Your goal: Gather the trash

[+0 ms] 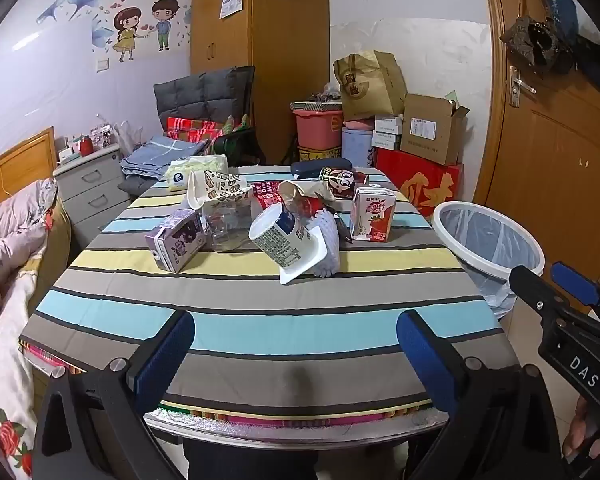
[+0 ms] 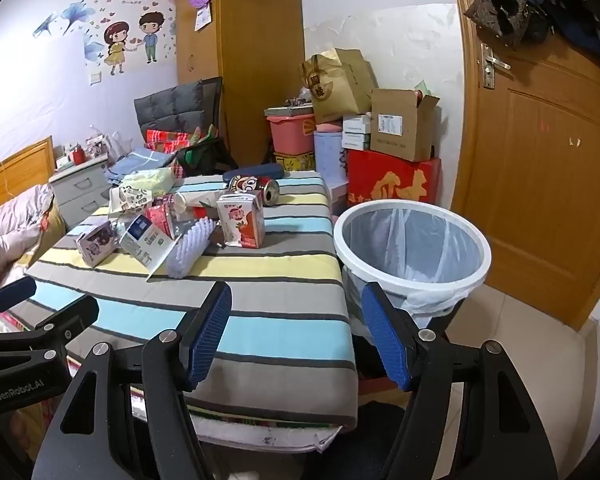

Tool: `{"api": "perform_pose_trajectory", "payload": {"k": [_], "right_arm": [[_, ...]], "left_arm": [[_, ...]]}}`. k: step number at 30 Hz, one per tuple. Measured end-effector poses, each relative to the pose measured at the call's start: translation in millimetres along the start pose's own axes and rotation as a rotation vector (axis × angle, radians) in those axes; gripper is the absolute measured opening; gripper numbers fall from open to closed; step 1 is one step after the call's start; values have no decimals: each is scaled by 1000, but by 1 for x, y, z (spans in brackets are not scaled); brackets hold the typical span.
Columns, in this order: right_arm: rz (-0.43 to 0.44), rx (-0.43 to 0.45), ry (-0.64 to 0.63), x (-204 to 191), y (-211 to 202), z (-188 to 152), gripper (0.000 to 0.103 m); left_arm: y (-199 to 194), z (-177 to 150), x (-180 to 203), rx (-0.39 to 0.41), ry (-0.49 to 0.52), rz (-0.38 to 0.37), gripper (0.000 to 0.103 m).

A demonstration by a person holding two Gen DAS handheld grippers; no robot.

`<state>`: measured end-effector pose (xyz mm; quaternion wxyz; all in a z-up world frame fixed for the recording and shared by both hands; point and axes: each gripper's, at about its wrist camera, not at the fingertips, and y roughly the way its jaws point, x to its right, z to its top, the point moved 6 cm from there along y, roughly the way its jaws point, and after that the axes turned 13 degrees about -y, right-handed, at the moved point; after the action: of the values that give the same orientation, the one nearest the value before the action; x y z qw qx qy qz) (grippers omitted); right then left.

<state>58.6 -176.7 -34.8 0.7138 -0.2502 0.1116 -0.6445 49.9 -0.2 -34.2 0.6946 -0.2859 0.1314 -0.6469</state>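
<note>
Cardboard cartons (image 1: 370,212) — white bin (image 2: 412,240) beside table (image 1: 260,320).

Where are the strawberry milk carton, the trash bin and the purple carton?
strawberry milk carton (image 1: 370,216), left wrist view, on its front face.
trash bin (image 2: 414,206), right wrist view, on its white rim.
purple carton (image 1: 178,246), left wrist view, on its side face.

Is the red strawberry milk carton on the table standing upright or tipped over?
Upright. The strawberry milk carton stands on its base on the striped tablecloth, gabled top upward in both views.
</note>
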Motion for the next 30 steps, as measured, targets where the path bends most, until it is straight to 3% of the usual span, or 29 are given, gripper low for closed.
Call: {"api": "perform_pose_trajectory", "payload": {"k": [30], "right_arm": [[4,16,-3,-4,-5,4,69]], "left_arm": [[-6,2,-9,20,-17,16,102]]}}
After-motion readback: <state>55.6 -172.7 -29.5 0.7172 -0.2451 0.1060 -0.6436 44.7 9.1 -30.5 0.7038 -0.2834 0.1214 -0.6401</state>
